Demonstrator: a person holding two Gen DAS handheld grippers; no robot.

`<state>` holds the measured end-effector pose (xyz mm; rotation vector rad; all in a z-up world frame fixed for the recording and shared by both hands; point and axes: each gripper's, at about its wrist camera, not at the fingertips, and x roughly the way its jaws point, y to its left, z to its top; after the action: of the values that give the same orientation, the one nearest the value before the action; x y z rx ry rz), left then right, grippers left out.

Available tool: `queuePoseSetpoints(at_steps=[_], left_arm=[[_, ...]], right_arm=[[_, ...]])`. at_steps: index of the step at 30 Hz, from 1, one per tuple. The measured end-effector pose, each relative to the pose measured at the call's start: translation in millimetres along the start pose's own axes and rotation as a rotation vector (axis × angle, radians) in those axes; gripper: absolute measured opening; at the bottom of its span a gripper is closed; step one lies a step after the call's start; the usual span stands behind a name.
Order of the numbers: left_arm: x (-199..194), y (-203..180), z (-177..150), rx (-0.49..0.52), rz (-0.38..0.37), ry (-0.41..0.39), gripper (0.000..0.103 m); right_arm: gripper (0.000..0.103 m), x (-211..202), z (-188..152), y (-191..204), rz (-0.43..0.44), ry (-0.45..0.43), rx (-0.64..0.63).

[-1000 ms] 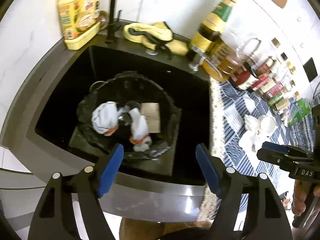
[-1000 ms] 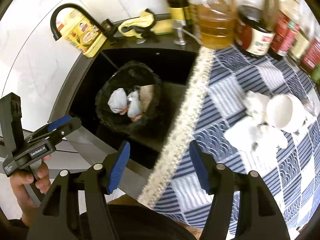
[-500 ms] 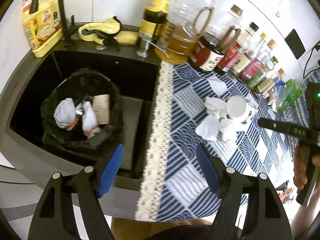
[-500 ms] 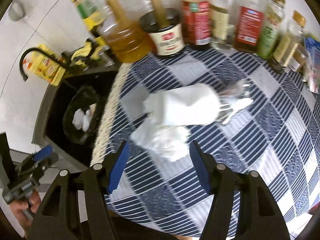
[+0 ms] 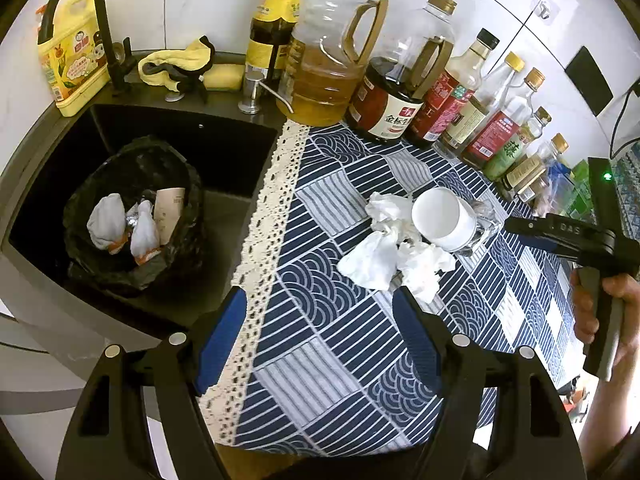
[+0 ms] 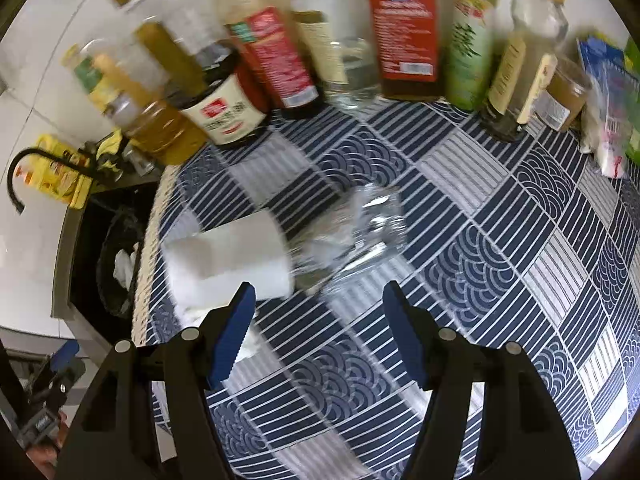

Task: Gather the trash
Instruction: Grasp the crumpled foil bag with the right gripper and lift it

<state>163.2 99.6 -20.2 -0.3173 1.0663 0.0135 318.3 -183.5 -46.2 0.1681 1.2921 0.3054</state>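
Trash on the blue patterned cloth point(image 5: 320, 344) of the worktop: a white paper cup point(image 5: 444, 220) lying on its side, long axis running left to right in the right wrist view, mouth toward the sink point(image 5: 224, 148); crumpled tissues point(image 5: 384, 256) touching it on the near side; clear crinkled plastic point(image 6: 360, 232) just beyond its base. Bin point(image 5: 132, 216), black-lined, in the sink, holding white wads. Bottles point(image 5: 440, 96) along the wall. Left gripper point(image 5: 320, 340): fingers apart, empty, over the cloth edge. Right gripper point(image 6: 320, 332): fingers opening, nothing between them, near the cup.
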Motion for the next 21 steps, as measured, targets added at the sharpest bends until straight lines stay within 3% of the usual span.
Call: queuePoseSetpoints(at_steps=[8,11,18,21], left_arm=[[9.8,-21.5,4.2,0.007,0.038,-0.012,0.073],[12.1,-28.1,9.6,0.019,0.049,-0.017,0.073],[15.9,-41.7,14.6,0.069,0.059,-0.002,0.073],[16.5,-45.3,12.5,0.094,0.060,0.010,0.073]], right_arm=[[0.066,41.9,24.7,-51.6,0.160,0.118,0.187],[0.066,49.7,30.0,-57.1,0.171,0.114,0.210],[0.066,75.5,34.7,-59.5,0.304,0.169,0.347],[0.073,88.0,31.0,-63.2,0.341,0.205,0.415]])
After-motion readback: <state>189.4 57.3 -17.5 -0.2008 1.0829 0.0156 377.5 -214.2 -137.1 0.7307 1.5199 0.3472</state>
